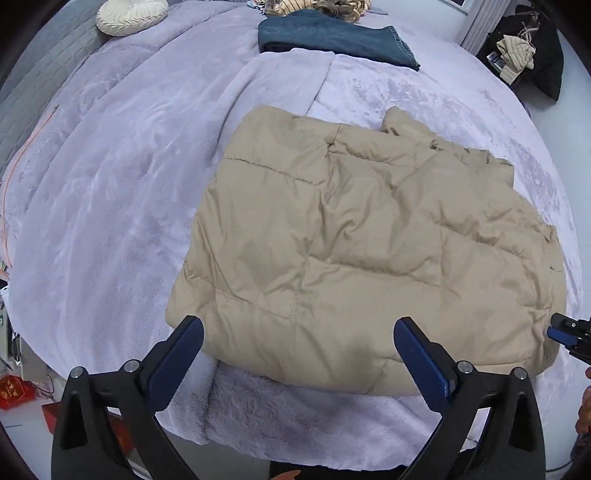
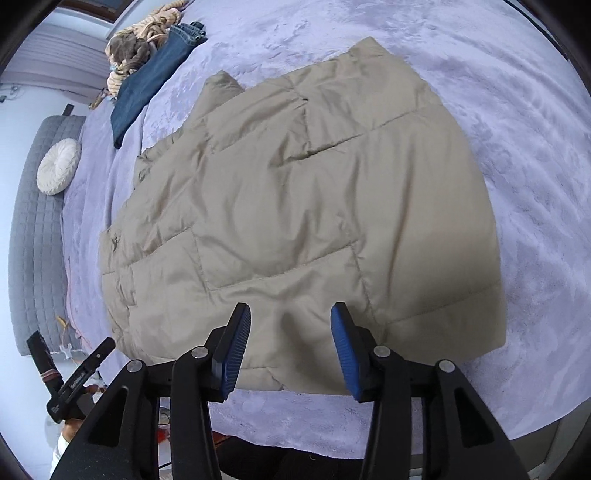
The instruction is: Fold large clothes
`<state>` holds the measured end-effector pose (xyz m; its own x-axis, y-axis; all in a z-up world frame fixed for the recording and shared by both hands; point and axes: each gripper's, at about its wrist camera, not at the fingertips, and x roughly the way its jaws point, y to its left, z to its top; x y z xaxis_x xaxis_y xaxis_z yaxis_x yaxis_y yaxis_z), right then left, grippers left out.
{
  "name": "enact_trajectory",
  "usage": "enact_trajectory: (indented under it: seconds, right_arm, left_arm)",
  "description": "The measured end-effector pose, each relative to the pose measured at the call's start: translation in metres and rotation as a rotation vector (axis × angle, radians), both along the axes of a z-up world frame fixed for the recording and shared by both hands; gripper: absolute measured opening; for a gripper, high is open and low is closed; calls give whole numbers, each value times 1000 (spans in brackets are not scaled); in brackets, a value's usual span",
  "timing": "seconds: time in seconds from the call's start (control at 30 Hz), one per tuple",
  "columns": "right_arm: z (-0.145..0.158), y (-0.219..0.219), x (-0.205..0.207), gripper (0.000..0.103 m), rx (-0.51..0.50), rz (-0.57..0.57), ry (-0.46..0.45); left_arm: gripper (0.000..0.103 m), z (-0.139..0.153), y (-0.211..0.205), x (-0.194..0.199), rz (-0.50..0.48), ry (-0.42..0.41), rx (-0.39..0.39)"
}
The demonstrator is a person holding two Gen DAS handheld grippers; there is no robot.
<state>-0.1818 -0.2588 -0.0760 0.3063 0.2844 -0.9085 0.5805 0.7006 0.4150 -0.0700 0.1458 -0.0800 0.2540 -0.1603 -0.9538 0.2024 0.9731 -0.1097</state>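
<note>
A beige quilted puffer jacket point(image 1: 369, 251) lies folded into a rough rectangle on a lilac fleece bed cover point(image 1: 110, 206). It also shows in the right wrist view point(image 2: 303, 206). My left gripper point(image 1: 298, 334) is open and empty, hovering over the jacket's near edge. My right gripper point(image 2: 291, 321) is open and empty, over the jacket's near edge. The right gripper's tip shows at the right edge of the left wrist view point(image 1: 565, 330), beside the jacket's corner.
Folded blue jeans point(image 1: 332, 37) lie at the far side of the bed, with a heap of striped and brown clothes point(image 2: 140, 48) beside them. A round white cushion point(image 1: 129, 14) rests against the grey headboard point(image 2: 37, 221). Red items point(image 1: 14, 393) lie on the floor at left.
</note>
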Motion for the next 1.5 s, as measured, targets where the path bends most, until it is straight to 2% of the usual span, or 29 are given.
enact_trajectory:
  seconds: [0.13, 0.37, 0.7, 1.0, 1.27, 1.5]
  right_arm:
    - [5, 5, 9, 52, 6, 33, 5]
    - [18, 12, 22, 80, -13, 88, -28]
    - [16, 16, 24, 80, 13, 105, -41]
    - [13, 33, 27, 80, -13, 49, -28]
    - [6, 74, 28, 80, -24, -54, -4]
    - [-1, 107, 41, 81, -24, -85, 4]
  left_arm:
    - [103, 9, -9, -3, 31, 26, -15]
    - [103, 22, -28, -6, 24, 6, 46]
    - [103, 21, -33, -4, 11, 15, 82]
    - [103, 7, -25, 16, -81, 50, 36]
    - [103, -7, -5, 45, -202, 72, 7]
    - [103, -17, 19, 60, -228, 68, -36]
